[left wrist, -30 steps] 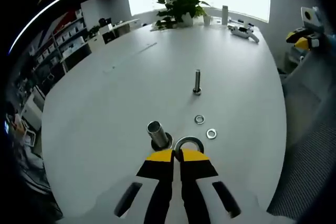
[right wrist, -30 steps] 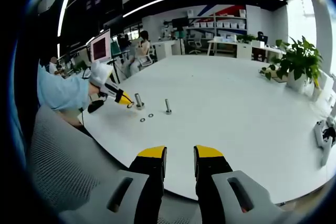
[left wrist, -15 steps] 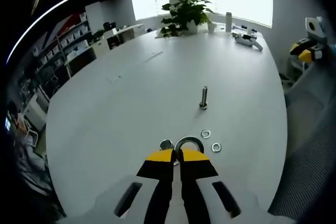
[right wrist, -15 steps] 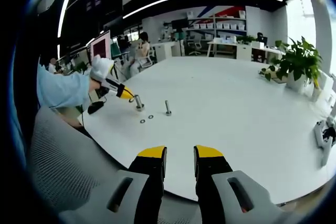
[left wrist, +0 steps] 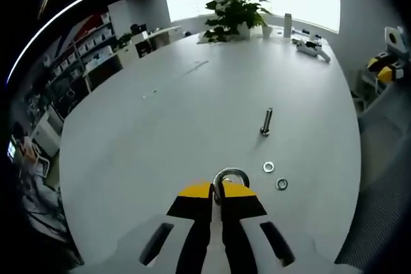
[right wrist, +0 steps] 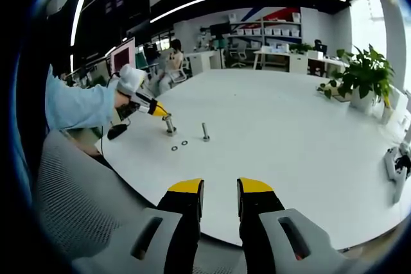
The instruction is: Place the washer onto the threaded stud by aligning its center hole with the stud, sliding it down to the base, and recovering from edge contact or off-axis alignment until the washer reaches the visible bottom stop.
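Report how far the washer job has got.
Done: the left gripper is shut on a washer. In hand: in the right gripper view it sits over the near stud; seating cannot be judged. Left: slide it to the base. Two more washers lie near a second stud.

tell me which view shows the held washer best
The left gripper view: the washer sits large and clear, pinched at the left gripper tips. In the right gripper view it is too small to make out at that gripper, over a stud.
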Demonstrator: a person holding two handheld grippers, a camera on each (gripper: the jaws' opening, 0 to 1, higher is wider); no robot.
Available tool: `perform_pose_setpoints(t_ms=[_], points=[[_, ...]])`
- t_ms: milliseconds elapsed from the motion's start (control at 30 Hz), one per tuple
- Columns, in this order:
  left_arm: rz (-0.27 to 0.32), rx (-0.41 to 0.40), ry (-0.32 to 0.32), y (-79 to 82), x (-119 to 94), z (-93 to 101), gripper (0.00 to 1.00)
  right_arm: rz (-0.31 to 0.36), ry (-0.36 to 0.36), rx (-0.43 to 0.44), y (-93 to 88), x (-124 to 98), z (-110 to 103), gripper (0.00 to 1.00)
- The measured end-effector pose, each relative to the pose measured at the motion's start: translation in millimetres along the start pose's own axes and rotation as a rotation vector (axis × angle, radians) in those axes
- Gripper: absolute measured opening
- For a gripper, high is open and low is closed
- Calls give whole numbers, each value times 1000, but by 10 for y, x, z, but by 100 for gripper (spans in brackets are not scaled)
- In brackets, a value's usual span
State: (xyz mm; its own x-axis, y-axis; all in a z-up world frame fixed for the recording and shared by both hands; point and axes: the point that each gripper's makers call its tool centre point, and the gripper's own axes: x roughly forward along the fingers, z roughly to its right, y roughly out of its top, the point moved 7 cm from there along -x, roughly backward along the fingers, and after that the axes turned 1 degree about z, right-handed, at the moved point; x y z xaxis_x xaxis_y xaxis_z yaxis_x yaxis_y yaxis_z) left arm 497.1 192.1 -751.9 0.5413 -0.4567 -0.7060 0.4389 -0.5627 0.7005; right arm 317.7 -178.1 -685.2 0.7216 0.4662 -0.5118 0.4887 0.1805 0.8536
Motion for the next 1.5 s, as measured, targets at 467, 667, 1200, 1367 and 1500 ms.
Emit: perform_pose_setpoints(t_ms=[467,667,1200,1367,1500], points=[[-44,15,-12,-80,-11,-27,0,1,-4,4,-15,-4,25,23],[-29,19,-4,-62,-17,-18,0,-2,-3,2,23,14,-20,23],[52,69,-35,153,12,195,0,2,-4,4,10,4,-3,23],[40,91,-69,147,73,290,0,2,-3,5,19,12,-15,23],[3,118,-108,97,122,411,0,2,-3,4,19,12,-13,23]])
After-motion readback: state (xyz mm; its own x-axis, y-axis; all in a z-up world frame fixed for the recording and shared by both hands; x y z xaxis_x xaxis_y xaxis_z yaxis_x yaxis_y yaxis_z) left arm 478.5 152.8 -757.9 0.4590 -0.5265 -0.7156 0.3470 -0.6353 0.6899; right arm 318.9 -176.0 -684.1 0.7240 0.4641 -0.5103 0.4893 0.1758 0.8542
